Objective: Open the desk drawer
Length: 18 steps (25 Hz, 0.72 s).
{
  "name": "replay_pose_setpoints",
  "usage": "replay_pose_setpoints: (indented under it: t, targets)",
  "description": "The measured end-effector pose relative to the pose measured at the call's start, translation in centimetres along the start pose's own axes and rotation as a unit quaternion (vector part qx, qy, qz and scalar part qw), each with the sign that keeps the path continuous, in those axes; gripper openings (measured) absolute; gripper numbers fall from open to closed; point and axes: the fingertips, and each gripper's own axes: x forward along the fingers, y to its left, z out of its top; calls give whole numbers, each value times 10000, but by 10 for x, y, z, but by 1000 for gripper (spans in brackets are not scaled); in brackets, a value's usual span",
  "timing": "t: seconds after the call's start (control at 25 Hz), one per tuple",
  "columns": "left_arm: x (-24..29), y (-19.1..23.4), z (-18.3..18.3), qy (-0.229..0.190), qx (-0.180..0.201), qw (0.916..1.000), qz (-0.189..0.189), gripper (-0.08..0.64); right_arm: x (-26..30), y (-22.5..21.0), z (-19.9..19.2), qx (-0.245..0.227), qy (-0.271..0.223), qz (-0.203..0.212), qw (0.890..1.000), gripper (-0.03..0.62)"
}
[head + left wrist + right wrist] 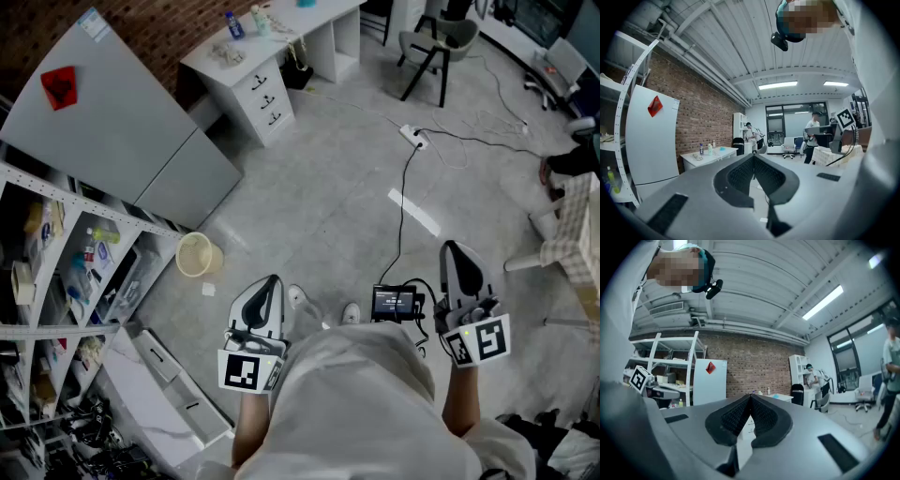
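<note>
The white desk [246,47] stands far off at the top of the head view, against the brick wall, with a stack of three drawers [265,94] under its left end. Bottles and small items sit on its top. My left gripper [272,279] and right gripper [453,247] are held low near my body, well short of the desk, both shut with nothing between the jaws. In the left gripper view the desk [705,157] lies left of the closed left gripper [753,157]. In the right gripper view the drawers [749,423] show just behind the closed right gripper [751,396].
A tall white cabinet [103,112] with a red sticker and a metal shelving rack [56,281] line the left side. A pale bucket [195,253] stands on the floor. A power strip [412,136] and its cable cross the floor. A chair [436,47] stands right of the desk.
</note>
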Motion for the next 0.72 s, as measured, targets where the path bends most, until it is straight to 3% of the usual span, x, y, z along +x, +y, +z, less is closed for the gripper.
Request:
replay_pose_setpoints:
  t: [0.16,0.28,0.36,0.52,0.72]
  targets:
    - [-2,8,11,-181,-311,9992,147,6,-18,-39,53,-868,-113,-123,9961,26]
    - [-6,16,13,-227,-412,9986,238,6,-26,-54,102,-723,-460,-46,9963,26]
    - [-13,17,12,-214,-438,9983,308,6,-23,-45,114,-436,-658,172,9967,26]
    - [-21,13,17,-238,-548,9978,301,6,-1,4,66,327,-449,617,9966,26]
    - [-18,8,11,-227,-506,9982,208,6,11,54,19,616,-42,937,9937,26]
